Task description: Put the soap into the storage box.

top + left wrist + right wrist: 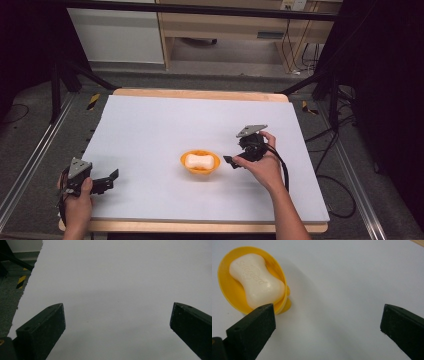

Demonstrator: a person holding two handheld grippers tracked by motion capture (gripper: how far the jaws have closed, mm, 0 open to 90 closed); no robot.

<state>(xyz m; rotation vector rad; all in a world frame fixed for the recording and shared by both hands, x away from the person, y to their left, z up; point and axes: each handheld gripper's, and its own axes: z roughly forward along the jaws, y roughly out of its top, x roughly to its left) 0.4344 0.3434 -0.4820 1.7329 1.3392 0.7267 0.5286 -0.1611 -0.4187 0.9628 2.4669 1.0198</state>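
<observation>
Just right of the table's middle, my right gripper [233, 161] has its jaws spread wide and holds nothing. Just beside it sits a shallow orange plastic dish [227, 291] holding a white waisted soap bar [257, 281] embossed "Safeguard". At the white table's [150, 130] near-left edge, well apart, my left gripper [113, 177] is likewise spread, empty.

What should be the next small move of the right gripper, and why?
Probably a short shift toward the soap, so that it comes between the fingers. The right gripper is open beside the orange dish, and in the right gripper view the soap lies in the dish off to the left, not centred. The left gripper is open and far off.
</observation>
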